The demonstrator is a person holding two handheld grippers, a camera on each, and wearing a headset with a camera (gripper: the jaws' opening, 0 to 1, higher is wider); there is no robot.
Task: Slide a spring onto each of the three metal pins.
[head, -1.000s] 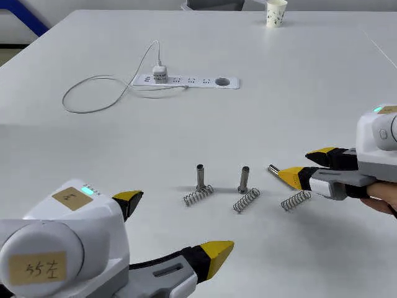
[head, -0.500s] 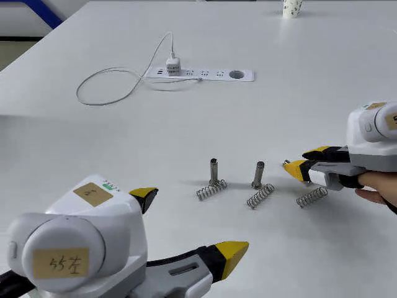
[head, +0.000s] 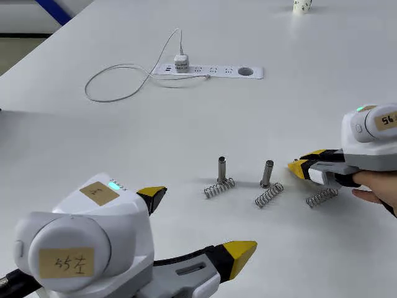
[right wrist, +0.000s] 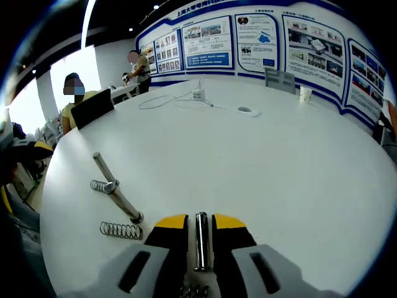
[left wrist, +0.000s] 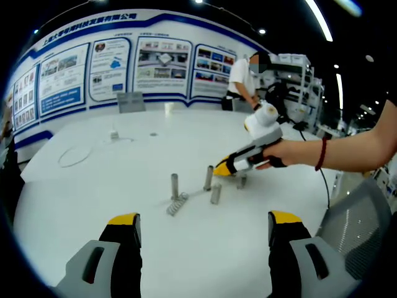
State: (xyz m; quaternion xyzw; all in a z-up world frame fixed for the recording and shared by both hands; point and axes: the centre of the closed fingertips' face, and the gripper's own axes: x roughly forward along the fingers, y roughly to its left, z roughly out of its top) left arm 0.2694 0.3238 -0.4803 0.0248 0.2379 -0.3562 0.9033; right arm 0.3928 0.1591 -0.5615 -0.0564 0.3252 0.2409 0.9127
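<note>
Now the left claw (head: 197,223) hangs low and near over the white surface (head: 93,143), and its two yellow tips are wide apart with nothing between them. It has a tan sticker with "55" written by hand and one more mark I cannot make out. A second small sticker on top is too hard to read. The right claw (head: 298,167) is held by a hand (head: 375,189) and has a sticker that looks like "95", cut off at the edge. Its yellow tips are pressed together on one metal pin (right wrist: 200,239), which lies along the claw. There are three pins in all. The other two, a left pin (head: 221,167) and a middle pin (head: 268,172), stand upright on the surface, near each other. There are three springs, and all of them lie flat on the surface. One spring (head: 219,188) is just beside the foot of the left pin. A second spring (head: 268,194) is just beside the foot of the middle pin. The third spring (head: 322,197) lies under the right claw. Farther back is one white power strip (head: 211,71) with one white charger (head: 181,62) plugged in and a looped cord (head: 118,84). One paper cup (head: 301,5) stands at the far edge. Blue and white wall posters (left wrist: 155,62) have writing too small to read.
</note>
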